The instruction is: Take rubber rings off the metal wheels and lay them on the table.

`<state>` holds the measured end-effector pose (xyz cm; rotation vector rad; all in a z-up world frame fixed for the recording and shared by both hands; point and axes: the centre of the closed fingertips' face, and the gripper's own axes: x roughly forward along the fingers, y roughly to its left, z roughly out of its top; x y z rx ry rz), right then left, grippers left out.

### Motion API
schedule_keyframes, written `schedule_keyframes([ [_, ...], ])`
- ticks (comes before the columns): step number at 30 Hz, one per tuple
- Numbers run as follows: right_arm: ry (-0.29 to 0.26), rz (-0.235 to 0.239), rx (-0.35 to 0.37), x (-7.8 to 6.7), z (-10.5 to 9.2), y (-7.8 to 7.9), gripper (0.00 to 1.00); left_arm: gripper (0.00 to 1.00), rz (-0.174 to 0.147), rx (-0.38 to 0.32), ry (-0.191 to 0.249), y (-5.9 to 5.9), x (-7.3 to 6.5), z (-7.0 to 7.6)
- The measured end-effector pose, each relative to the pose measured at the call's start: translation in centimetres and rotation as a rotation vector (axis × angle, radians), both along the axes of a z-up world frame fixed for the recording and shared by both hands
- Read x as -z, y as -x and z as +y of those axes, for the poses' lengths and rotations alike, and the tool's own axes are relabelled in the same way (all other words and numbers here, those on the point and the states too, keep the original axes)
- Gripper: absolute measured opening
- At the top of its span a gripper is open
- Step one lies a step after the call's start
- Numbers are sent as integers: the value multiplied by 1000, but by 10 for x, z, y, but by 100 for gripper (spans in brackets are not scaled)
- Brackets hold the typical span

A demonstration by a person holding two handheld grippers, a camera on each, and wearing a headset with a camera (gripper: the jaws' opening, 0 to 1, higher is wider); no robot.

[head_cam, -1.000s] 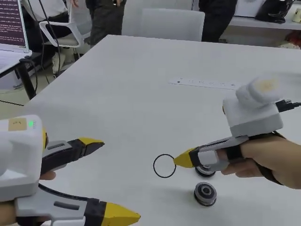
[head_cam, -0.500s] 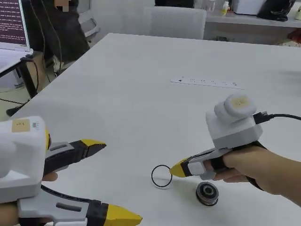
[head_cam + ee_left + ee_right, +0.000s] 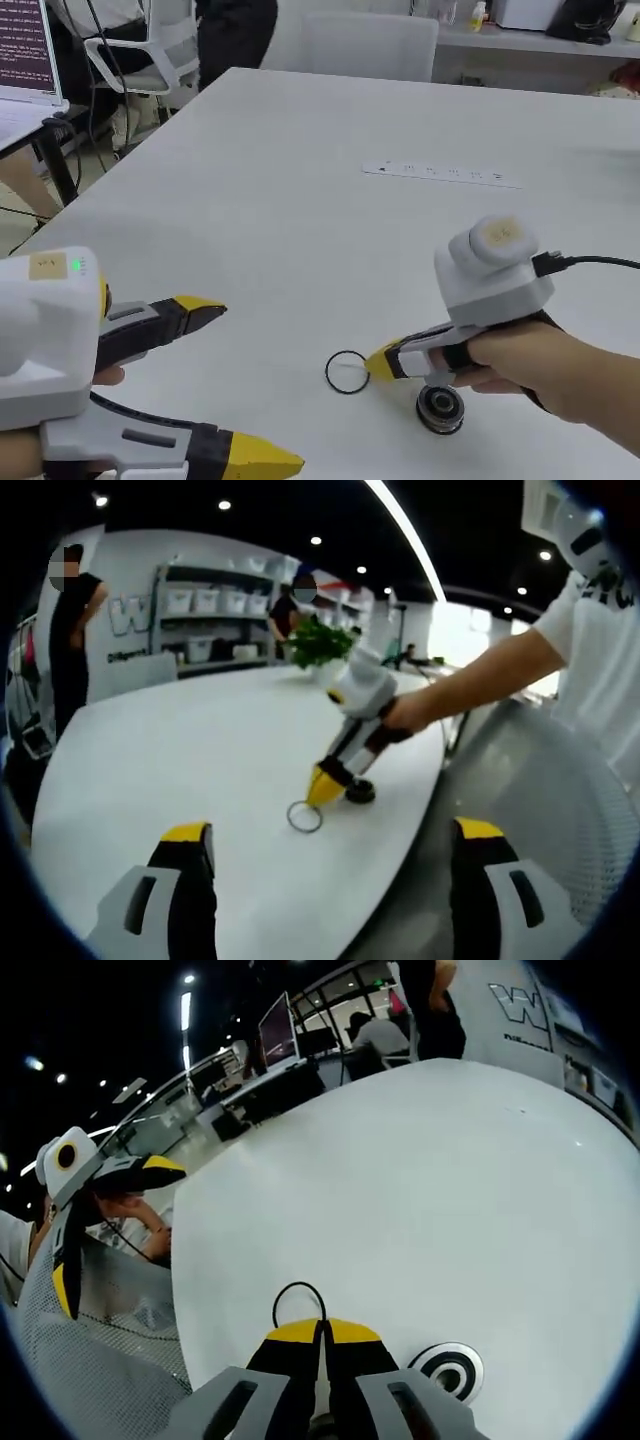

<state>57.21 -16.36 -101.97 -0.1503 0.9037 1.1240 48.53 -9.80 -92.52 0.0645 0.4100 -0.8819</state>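
Thin black rubber ring [image 3: 327,373]: round, off wheel, lying on white table [image 3: 300,200], one edge pinched in closed tips of right gripper [image 3: 371,365]. Small metal wheel [image 3: 439,408], dark centre: flat on table, near ring, not touching.

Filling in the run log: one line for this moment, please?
right gripper: shut on rubber ring | left gripper: open | metal wheel: on table

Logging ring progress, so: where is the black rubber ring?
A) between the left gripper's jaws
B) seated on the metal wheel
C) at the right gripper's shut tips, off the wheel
C: the rubber ring sticks out from the shut tips of the right gripper, beside the metal wheel.
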Motion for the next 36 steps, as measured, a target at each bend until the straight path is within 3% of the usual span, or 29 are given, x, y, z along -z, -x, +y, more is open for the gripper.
schedule_keyframes([
  [7,11,-21,-7,1,-2,-1,2,99,5,6,-3,1,1,-1],
  [14,26,-37,-31,-8,-9,0,6,99,7,3,-2,1,2,-1],
  [23,57,-116,-121,-29,-18,13,11,99,16,10,-11,3,4,-2],
  [36,-18,-156,-145,-75,-38,30,16,99,27,21,-47,5,8,-1],
])
